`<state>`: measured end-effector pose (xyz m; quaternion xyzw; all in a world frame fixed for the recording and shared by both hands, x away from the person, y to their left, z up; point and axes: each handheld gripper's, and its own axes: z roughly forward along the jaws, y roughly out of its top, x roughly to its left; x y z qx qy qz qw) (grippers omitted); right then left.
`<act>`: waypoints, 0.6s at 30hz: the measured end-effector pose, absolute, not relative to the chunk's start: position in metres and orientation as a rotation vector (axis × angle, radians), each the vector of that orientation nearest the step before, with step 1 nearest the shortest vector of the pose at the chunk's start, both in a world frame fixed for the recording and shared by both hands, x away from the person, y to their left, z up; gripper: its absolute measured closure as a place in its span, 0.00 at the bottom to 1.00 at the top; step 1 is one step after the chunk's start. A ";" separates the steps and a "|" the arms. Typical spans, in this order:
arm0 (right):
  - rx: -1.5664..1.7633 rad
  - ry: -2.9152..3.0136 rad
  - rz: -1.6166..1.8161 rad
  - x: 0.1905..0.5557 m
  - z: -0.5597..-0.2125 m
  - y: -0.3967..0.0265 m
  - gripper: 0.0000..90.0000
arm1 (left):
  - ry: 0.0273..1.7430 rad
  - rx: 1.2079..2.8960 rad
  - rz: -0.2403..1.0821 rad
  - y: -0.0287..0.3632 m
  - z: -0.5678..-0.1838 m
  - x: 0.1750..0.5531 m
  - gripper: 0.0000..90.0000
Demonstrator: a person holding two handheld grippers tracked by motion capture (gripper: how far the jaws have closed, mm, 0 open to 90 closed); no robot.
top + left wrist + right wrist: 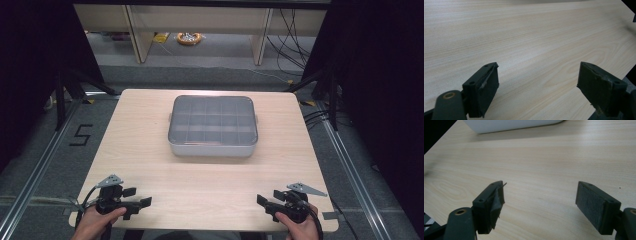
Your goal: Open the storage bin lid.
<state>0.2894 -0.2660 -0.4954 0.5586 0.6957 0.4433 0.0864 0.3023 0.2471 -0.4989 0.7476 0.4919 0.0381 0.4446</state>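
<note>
Plastic organizer box [213, 126] mid-bench looks rigid, light, kinda slick; I'd grab its side tabs. Left tongs [137, 205] and right tongs [264, 202] both gape wide, holding nothing.

One lidded grey box [213, 126] is being shown on one wooden table [150, 165], its inside divided into a grid of compartments, four across and three deep as far as can be told. Two grippers are being held, one left gripper [134, 204] and one right gripper [268, 202], each with two black jaws.
</note>
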 end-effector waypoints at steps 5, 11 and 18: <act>1.682 2.066 1.326 0.289 -0.496 -0.266 0.27 | 1.221 1.846 0.083 0.247 -0.499 0.303 0.18; 1.770 2.025 1.365 0.289 -0.495 -0.266 0.27 | 1.232 1.830 0.087 0.249 -0.499 0.304 0.20; 1.711 2.043 1.373 0.292 -0.496 -0.269 0.27 | 1.238 1.818 0.065 0.248 -0.499 0.304 0.20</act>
